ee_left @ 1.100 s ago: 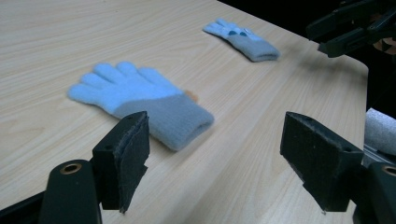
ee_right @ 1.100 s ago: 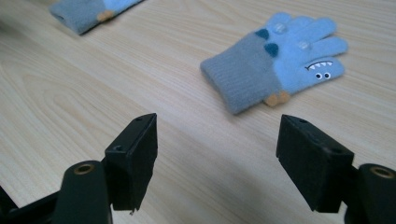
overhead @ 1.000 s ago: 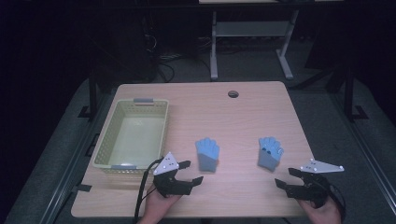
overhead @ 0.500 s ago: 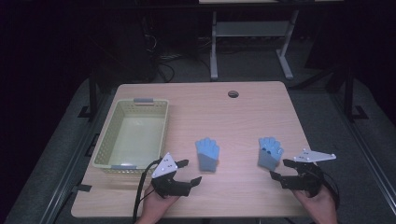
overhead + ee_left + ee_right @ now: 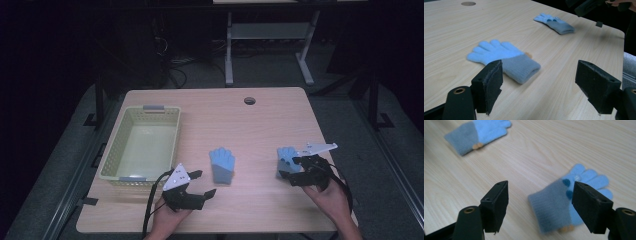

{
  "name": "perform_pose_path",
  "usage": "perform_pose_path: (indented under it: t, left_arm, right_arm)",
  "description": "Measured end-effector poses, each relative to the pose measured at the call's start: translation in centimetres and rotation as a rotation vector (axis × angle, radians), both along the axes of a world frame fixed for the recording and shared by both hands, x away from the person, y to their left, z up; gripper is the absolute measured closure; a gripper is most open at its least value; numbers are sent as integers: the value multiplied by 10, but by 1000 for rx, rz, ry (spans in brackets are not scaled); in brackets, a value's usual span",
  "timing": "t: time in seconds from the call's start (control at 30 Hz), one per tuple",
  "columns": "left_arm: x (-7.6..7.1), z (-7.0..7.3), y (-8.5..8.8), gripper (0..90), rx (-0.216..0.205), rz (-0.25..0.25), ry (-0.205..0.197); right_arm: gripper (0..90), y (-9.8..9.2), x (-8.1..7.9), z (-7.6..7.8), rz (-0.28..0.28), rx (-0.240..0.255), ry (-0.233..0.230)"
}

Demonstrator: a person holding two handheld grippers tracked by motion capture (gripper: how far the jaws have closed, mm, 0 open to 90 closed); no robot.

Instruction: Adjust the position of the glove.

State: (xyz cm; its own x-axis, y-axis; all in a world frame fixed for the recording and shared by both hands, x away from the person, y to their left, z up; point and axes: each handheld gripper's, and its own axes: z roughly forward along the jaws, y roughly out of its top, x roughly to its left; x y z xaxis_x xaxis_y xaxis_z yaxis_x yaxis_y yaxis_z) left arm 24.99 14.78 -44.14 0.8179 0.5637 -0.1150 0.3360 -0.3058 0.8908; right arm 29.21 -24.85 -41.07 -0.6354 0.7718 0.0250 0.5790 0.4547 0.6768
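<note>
Looking down from the high view, a wooden table (image 5: pixel 240 120) holds two blue gloves. One glove (image 5: pixel 222 165) lies near the middle of the front edge. The other glove (image 5: pixel 286 159) lies toward the front right corner. Both point their fingers to the back edge, so their long way runs front to back. A pale yellow basket (image 5: pixel 115 150) sits along the left edge, maybe waiting for the gloves. The left gripper (image 5: pixel 200 186) rests by the front edge with its jaws spread. The right gripper (image 5: pixel 290 167) hovers right at the second glove, likely to pick it up.

From the left gripper view, its jaws stand wide apart and hold nothing. The nearer glove (image 5: pixel 504 58) lies flat just ahead, its grey cuff toward the camera.

From the right gripper view, the jaws are spread wide too. The glove (image 5: pixel 571 195) lies between and under them, cuff nearest, not pinched yet. The other glove (image 5: pixel 477 133) lies farther off.
</note>
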Motion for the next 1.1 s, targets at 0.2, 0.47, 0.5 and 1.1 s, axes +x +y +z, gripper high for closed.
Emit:
perform_pose_path:
  t: [0.2, 0.47, 0.5, 1.1]
  left_arm:
    - [-2, 1, 0, 218, 8, -1, -9]
    - [-1, 1, 1, 218, 3, 4, -13]
    - [-1, 1, 1, 218, 0, 5, -8]
    - [-1, 0, 4, 219, -28, 8, 20]
  right_arm:
    - [309, 2, 16, 0, 5, -34, 50]
    - [333, -4, 31, -8, -34, -27, 110]
    - [333, -5, 33, -9, -41, -24, 117]
    - [523, -14, 64, -31, -126, -86, 262]
